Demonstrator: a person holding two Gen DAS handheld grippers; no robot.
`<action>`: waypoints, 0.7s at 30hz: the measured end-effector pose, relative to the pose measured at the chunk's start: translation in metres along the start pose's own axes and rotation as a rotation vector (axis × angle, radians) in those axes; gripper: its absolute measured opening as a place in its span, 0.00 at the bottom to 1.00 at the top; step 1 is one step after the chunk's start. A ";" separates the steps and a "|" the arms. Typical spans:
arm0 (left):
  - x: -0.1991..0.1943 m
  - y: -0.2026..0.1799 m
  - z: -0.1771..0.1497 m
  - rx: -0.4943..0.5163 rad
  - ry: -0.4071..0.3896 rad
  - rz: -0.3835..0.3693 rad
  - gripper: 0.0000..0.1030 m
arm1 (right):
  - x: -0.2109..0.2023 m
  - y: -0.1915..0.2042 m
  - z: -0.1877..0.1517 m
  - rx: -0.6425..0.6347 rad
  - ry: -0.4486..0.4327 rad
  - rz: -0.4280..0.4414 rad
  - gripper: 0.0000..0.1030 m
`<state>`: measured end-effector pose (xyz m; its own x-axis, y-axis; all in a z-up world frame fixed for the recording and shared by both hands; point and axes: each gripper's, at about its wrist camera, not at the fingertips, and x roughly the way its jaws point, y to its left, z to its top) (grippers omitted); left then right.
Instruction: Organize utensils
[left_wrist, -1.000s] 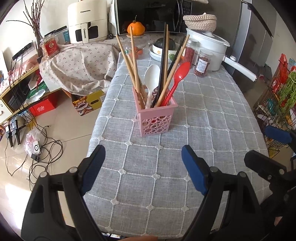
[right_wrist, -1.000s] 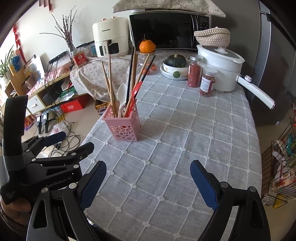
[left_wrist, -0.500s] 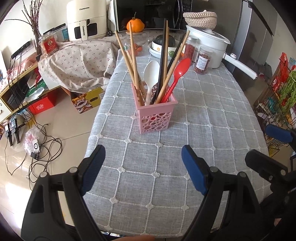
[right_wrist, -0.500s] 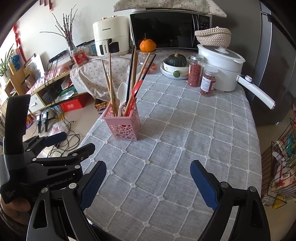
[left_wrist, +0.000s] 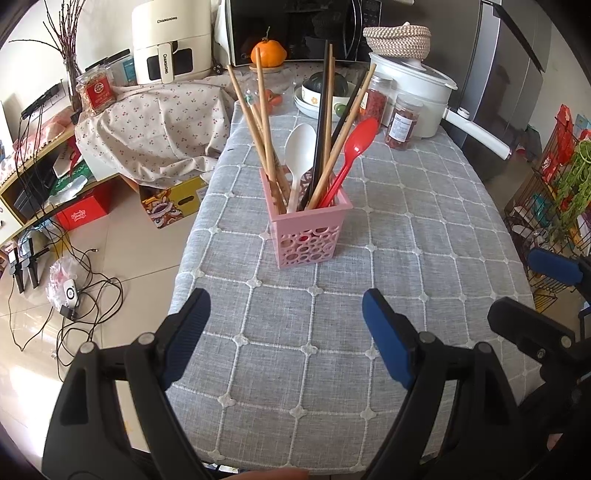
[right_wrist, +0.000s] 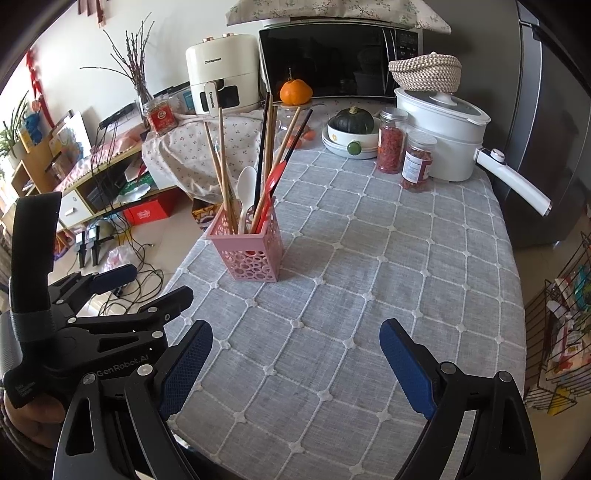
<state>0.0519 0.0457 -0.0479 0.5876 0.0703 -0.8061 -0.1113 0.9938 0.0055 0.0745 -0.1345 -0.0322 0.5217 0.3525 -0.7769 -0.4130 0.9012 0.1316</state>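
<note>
A: Left wrist view. The left gripper (left_wrist: 282, 314) has its jaws spread wide with nothing between them, low in the frame over the grey checked tablecloth (left_wrist: 424, 236). The pink holder (left_wrist: 308, 236) stands upright at frame centre, carrying wooden chopsticks (left_wrist: 264, 136), a white spoon (left_wrist: 300, 151), black chopsticks (left_wrist: 324, 122) and a red spoon (left_wrist: 356, 144). Against the frames a second back, the holder sits slightly lower in the picture and larger. The camera has eased toward it; the holder itself has not shifted on the cloth.

B: Nothing loose on the cloth?

A: None visible in this view. Every utensil is already in the holder.

B: Right wrist view?

A: The right gripper (right_wrist: 295, 350) is likewise agape and empty, bottom of frame. The holder (right_wrist: 251, 253) sits left of centre, well apart from the pads. The left gripper (right_wrist: 133, 288) appears at lower left. Framing nearly unchanged from a second ago.

B: Reading?

A: Judgement: sorting looks complete, or an approach to the holder is starting. I cannot tell which.
</note>
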 end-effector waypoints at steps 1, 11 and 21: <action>0.000 0.000 0.000 0.001 0.000 0.000 0.82 | 0.000 0.000 0.000 -0.001 0.000 0.001 0.90; -0.001 -0.001 0.002 0.001 -0.004 -0.009 0.82 | 0.000 0.002 0.001 -0.010 -0.001 -0.001 0.90; -0.001 -0.002 0.001 0.007 -0.004 -0.017 0.82 | -0.001 0.003 0.001 -0.015 -0.004 -0.002 0.91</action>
<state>0.0529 0.0439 -0.0466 0.5926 0.0536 -0.8037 -0.0952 0.9954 -0.0038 0.0736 -0.1320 -0.0310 0.5256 0.3521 -0.7745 -0.4235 0.8978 0.1208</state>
